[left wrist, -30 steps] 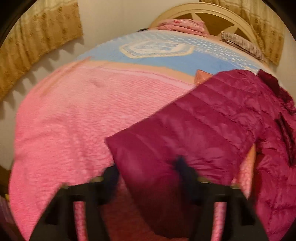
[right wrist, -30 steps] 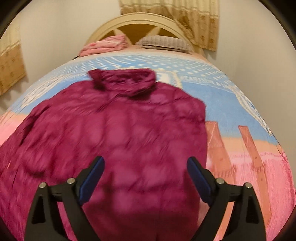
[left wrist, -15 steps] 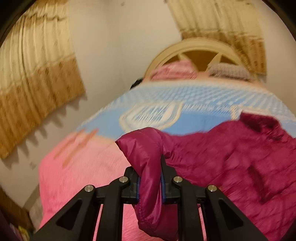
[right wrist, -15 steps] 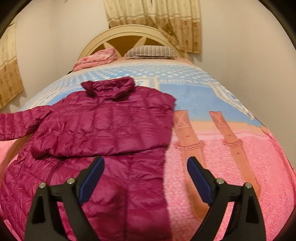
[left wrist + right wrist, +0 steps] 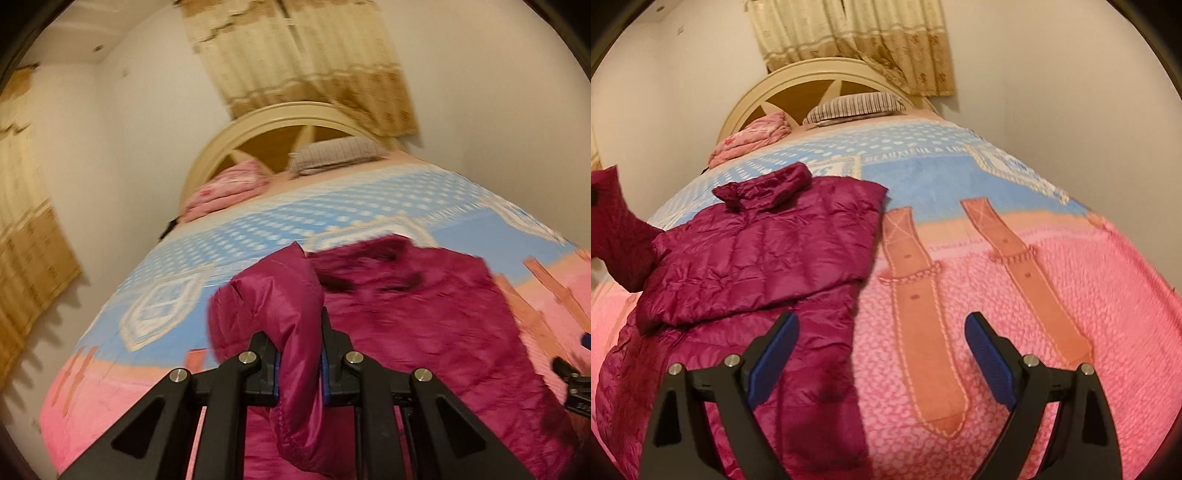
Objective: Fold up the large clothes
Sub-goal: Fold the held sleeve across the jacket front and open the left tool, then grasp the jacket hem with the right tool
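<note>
Your left tongs (image 5: 299, 363) pinch the jacket's (image 5: 768, 254) sleeve (image 5: 291, 314), lifted over the bed (image 5: 1052, 295). Your right tongs (image 5: 881, 356) hang spread wide, gripping nothing.

Glossy quilted jacket (image 5: 764, 251), nubbly cloth bedspread (image 5: 1052, 295), matt plastic claw (image 5: 879, 354)

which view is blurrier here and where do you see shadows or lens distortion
Left wrist view: motion-smeared across the magenta jacket and blue bedspread; only the left gripper, shut on the sleeve, is sharp. Right wrist view: crisper; the open right gripper shadows the jacket hem; fisheye bulges the bed, corners dark.
</note>
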`<state>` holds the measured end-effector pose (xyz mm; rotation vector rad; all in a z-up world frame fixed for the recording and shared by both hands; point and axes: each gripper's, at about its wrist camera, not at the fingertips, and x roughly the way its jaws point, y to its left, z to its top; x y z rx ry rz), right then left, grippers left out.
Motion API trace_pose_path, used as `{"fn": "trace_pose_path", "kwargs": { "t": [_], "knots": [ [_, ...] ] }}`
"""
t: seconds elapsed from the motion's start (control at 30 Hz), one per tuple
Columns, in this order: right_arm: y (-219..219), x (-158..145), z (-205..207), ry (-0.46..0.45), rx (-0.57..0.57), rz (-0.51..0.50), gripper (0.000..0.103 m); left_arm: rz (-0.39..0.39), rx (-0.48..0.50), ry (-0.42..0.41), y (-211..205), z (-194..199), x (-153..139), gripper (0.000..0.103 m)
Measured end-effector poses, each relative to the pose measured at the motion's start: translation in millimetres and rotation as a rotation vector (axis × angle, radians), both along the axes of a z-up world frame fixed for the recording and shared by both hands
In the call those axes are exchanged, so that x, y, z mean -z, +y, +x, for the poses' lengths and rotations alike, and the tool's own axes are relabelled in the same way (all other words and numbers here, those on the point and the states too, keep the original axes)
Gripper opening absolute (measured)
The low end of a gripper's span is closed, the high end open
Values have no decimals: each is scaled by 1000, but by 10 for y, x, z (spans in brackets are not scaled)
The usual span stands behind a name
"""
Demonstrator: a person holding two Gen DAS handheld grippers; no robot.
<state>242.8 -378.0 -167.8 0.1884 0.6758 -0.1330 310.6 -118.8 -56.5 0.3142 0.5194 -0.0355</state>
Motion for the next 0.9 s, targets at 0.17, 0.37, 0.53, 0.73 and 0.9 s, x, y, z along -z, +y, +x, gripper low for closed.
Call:
{"fn": "trace_pose_path", "kwargs": {
  "t": [0.17,0.37,0.53,0.73,0.9],
  "knots": [
    [-67,127,32,27,7,30,93,0,76,87,-503,80,380,43],
    [-97,170,40,39,9,30,93,4,105,55,-677,-1,532,85],
    [-99,140,5,22,8,26,93,14,49,48,-247,20,536,85],
    [157,-104,30,2,-125,130,93,16,-132,127,722,284,757,85],
    [539,-229,326,43,-275,209,90,-50,-250,175,1299,390,914,85]
  ]
}}
